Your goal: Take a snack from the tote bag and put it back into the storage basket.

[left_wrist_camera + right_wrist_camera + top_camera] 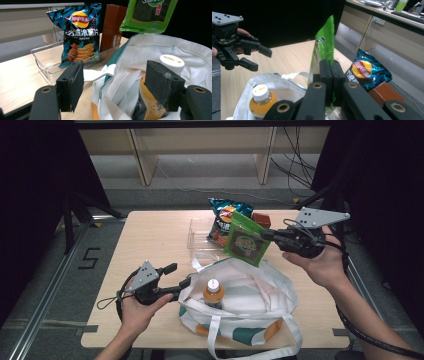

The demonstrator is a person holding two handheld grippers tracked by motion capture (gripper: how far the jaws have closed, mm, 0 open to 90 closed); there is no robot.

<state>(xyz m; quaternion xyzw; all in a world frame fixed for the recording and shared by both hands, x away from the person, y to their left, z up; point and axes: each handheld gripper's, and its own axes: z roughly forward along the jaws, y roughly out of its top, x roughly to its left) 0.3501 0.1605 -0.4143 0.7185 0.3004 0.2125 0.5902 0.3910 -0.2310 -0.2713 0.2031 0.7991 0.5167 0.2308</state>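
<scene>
The worktop [150, 240] carries a white bag [250, 295] at its near edge, mouth open, an orange bottle [213, 293] upright inside. A clear tray [197, 240] near the far edge holds a chip bag [225, 217] and a brown box [261, 220]. The right gripper [267, 236] has its fingers clenched on a green packet [245, 242], held above the bag's far rim. The left gripper [181, 277] has its fingers released, at the bag's left rim.

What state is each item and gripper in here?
green packet: held in the air over the bag
tote bag: mouth open
orange bottle: capped, upright in bag
chip bag: sealed, upright in clear tray
left gripper: open
right gripper: shut on green packet
</scene>
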